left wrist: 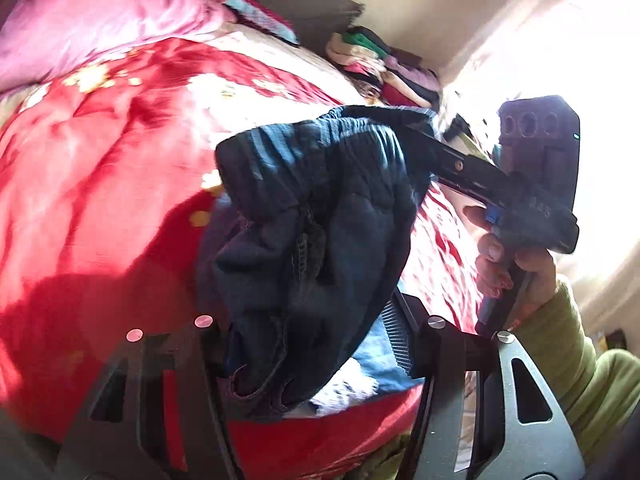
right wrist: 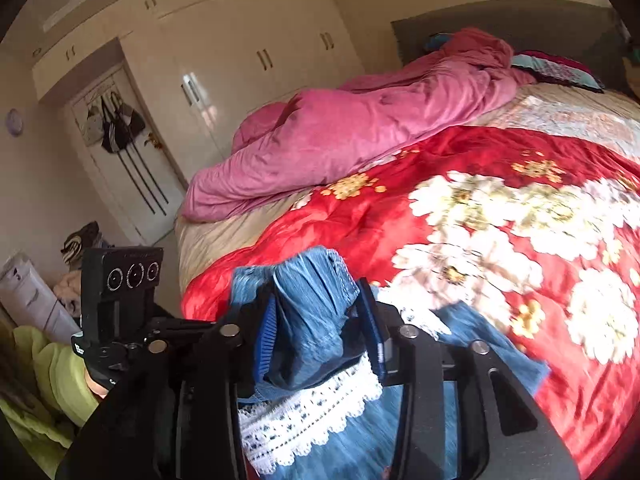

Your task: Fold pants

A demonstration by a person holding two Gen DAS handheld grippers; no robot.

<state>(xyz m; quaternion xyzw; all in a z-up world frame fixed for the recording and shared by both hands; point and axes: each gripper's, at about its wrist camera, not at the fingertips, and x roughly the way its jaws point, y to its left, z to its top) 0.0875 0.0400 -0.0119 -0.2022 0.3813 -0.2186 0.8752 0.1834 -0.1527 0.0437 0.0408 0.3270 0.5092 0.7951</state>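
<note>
The blue denim pants with a white lace trim (right wrist: 308, 320) hang bunched above the red floral quilt (right wrist: 500, 208), pinched at two points of the waistband. The right gripper (right wrist: 320, 332) is clamped on a fold of denim; the left gripper (left wrist: 312, 340) is closed on the dark inner side (left wrist: 312, 216). Both grips sit close together, so the garment's long axis drops downward, and spreading the hands apart looks like the coming move.

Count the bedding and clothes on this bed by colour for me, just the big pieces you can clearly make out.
Red, floral: 1, the quilt
Pink: 1, the bunched duvet
Blue denim: 1, the pants, held off the bed by the left gripper and the right gripper
Mixed colours: 1, the clothes pile
Total: 4
</note>
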